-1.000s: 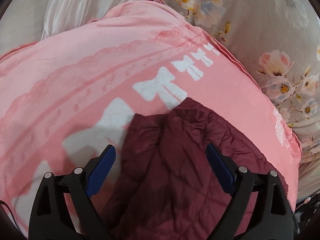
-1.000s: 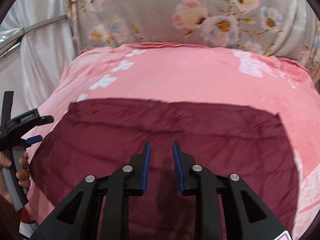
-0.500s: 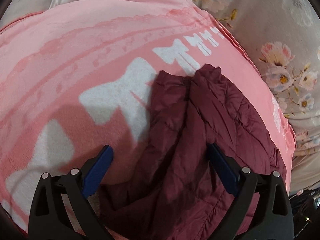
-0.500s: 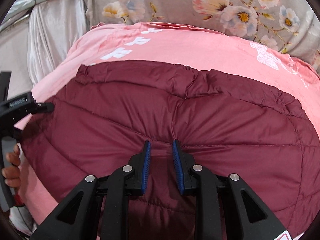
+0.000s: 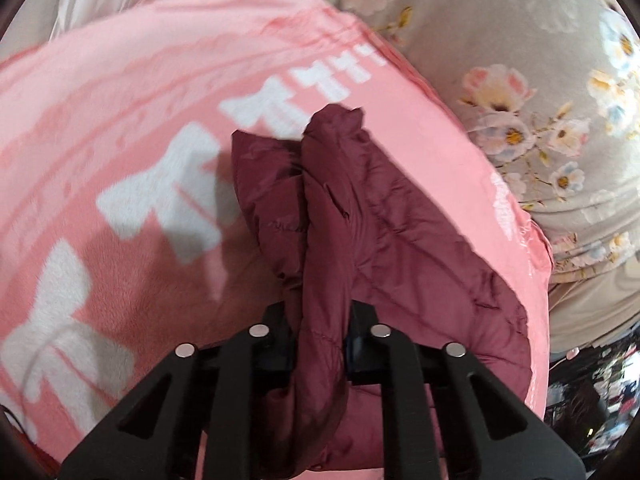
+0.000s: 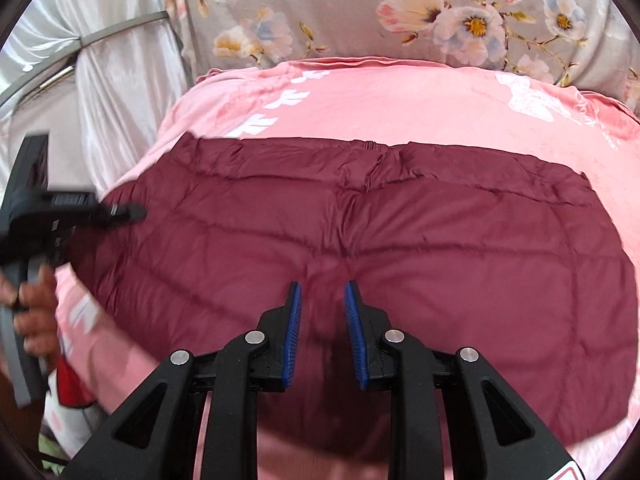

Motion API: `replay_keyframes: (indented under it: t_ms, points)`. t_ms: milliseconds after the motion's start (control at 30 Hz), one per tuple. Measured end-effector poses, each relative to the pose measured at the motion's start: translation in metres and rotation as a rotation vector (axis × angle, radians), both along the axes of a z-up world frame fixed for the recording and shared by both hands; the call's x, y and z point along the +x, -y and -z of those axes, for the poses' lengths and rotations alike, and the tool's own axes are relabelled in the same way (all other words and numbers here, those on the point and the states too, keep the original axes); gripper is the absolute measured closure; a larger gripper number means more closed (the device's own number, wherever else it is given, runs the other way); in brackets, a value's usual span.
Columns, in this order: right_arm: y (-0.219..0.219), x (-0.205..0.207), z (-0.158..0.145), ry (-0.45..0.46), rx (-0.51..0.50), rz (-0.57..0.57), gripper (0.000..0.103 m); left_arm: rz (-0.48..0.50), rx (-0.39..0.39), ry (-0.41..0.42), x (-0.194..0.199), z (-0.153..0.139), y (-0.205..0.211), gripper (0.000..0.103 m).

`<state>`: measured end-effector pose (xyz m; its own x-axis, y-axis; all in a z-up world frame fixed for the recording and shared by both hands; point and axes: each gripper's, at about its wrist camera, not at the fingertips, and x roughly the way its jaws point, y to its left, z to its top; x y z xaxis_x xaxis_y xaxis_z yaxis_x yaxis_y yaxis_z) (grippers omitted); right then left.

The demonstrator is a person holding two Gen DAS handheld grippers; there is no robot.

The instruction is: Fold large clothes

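Between the closing jaws of the left gripper [image 5: 318, 348] ran a pinched ridge of the maroon padded jacket [image 6: 360, 248], lengthwise away toward the bed's far edge, while the right gripper [image 6: 322, 334], slightly parted and empty, hovered above its middle on the pink blanket [image 6: 400, 108].

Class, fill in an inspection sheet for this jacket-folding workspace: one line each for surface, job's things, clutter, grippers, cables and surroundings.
Surface: pink blanket with white bow prints, spread over a floral bedsheet.
Job's things: maroon quilted jacket lying on the blanket; one edge is bunched into a ridge.
Clutter: nothing seen on the blanket besides the jacket.
Grippers: left gripper is closing with the jacket's bunched ridge between its jaws, a hand on its handle. Right gripper hovers over the jacket, jaws narrowly apart, with no cloth visibly pinched.
Cables: nothing seen.
Surroundings: pale satin curtain to the left in the right wrist view; dark, blurred items beyond the bed.
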<state>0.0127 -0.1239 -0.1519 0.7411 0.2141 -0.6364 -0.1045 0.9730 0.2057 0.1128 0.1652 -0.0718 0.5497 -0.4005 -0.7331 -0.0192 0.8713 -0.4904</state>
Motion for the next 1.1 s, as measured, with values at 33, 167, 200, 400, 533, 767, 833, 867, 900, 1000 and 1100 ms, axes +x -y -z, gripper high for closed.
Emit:
replay_keyframes:
  t_ms: [33, 167, 200, 400, 533, 767, 833, 867, 900, 1000, 1100]
  points:
    - [0.0, -0.006, 0.0, -0.001, -0.001, -0.003, 0.08, 0.005, 0.002, 0.014, -0.001, -0.006, 0.003, 0.09]
    - [-0.004, -0.028, 0.001, -0.009, -0.021, -0.032, 0.083, 0.024, 0.006, 0.073, -0.009, -0.034, 0.015, 0.091]
    - [-0.008, -0.03, 0.003, -0.015, -0.033, -0.048, 0.085, 0.03, 0.005, 0.087, -0.011, -0.041, 0.019, 0.091]
    - [-0.025, -0.03, 0.024, -0.038, -0.086, -0.079, 0.089, 0.09, 0.004, 0.155, -0.025, -0.075, 0.044, 0.092]
    - [-0.027, -0.031, 0.032, -0.038, -0.091, -0.085, 0.089, 0.151, 0.002, 0.197, -0.039, -0.094, 0.064, 0.092]
    - [-0.031, -0.035, 0.039, -0.018, -0.109, -0.087, 0.088, 0.275, 0.037, 0.26, -0.063, -0.119, 0.114, 0.092]
    - [-0.032, -0.037, 0.04, -0.006, -0.117, -0.088, 0.088, 0.303, 0.056, 0.267, -0.068, -0.123, 0.128, 0.093]
    - [-0.033, -0.038, 0.041, 0.002, -0.123, -0.087, 0.088, 0.32, 0.07, 0.271, -0.069, -0.125, 0.137, 0.093]
    - [-0.033, -0.04, 0.042, 0.009, -0.128, -0.087, 0.088, 0.335, 0.08, 0.273, -0.071, -0.127, 0.146, 0.093]
    - [-0.036, -0.045, 0.044, 0.031, -0.143, -0.087, 0.088, 0.38, 0.099, 0.273, -0.073, -0.129, 0.17, 0.093]
    - [-0.038, -0.05, 0.046, 0.052, -0.162, -0.089, 0.088, 0.423, 0.117, 0.269, -0.074, -0.13, 0.193, 0.093]
